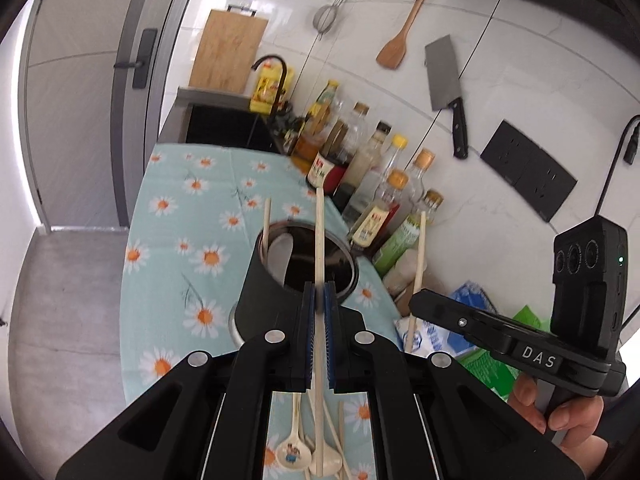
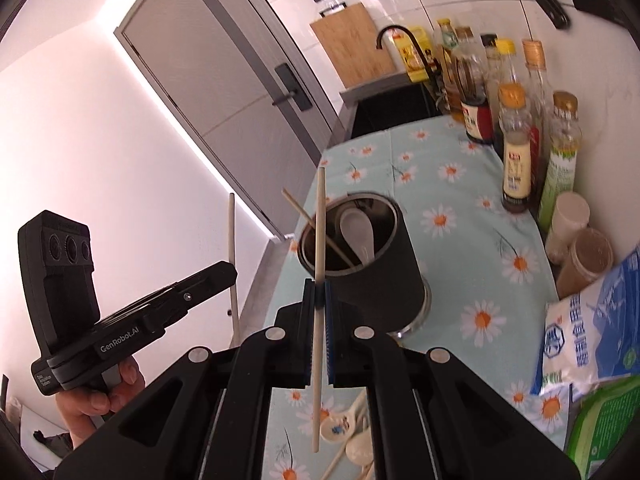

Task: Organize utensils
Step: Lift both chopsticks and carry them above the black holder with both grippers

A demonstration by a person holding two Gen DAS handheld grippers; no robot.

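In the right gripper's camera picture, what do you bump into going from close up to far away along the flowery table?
right gripper holding a chopstick → black utensil holder → sink → wooden cutting board.

A pale blue cloth (image 1: pixel 176 216) printed with white, orange-centred daisies is spread over the surface. The holder (image 2: pixel 376 276) is matt black, the chopsticks (image 1: pixel 319 240) pale beige, the tool pads (image 1: pixel 329 320) blue.
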